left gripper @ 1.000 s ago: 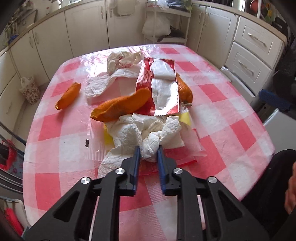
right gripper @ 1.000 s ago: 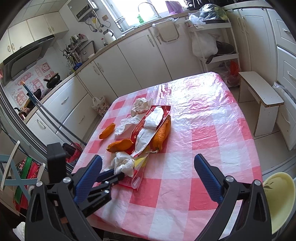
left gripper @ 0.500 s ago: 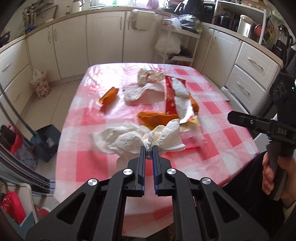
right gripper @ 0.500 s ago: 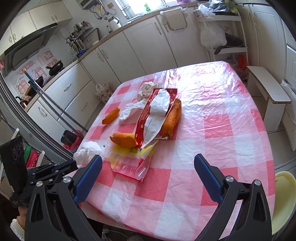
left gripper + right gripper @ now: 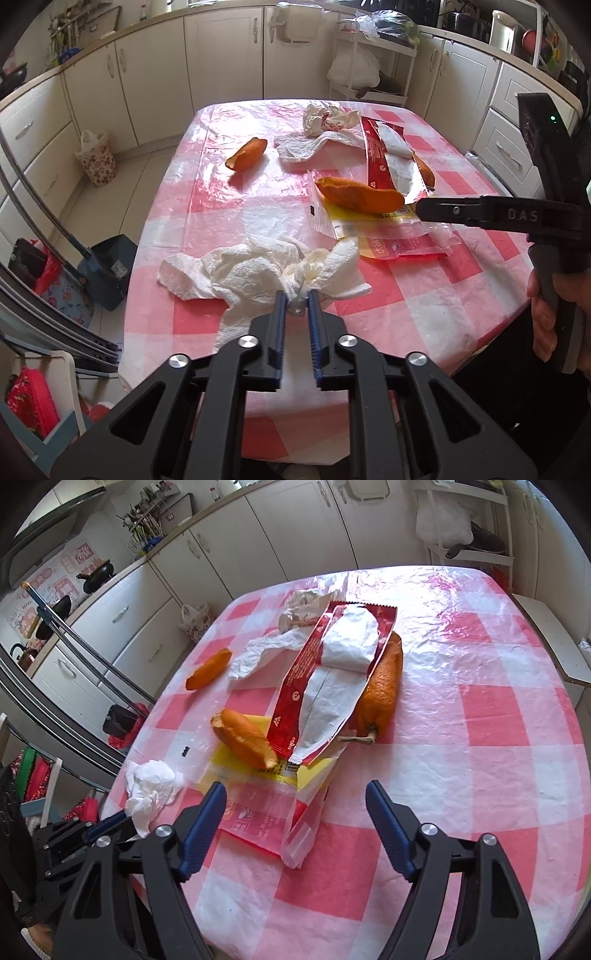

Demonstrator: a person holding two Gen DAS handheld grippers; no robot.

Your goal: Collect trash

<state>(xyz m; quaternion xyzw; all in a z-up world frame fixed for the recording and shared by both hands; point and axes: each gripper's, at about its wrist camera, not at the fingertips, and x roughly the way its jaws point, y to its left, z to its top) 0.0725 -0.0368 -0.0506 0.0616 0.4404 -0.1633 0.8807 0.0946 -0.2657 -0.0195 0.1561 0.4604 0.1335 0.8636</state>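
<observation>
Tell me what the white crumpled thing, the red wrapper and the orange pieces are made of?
The white crumpled thing looks like soft tissue paper: matte, wrinkly, with a dimpled texture. The red wrapper seems to be thin plastic film, glossy red outside and whitish inside, with a zigzag cut end. The orange pieces look like orange peel: a pitted, slightly shiny skin with a pale torn edge.

A crumpled white paper towel (image 5: 258,273) lies just ahead of the left hand-held gripper (image 5: 296,308), a twist of it caught between the fingertips. In front of the right hand-held gripper (image 5: 295,805) lies a clear plastic bag with yellow and red print (image 5: 269,812), flat on the surface. An orange peel (image 5: 245,743) rests on its far end, overlapped by a red-and-white wrapper (image 5: 325,686).
</observation>
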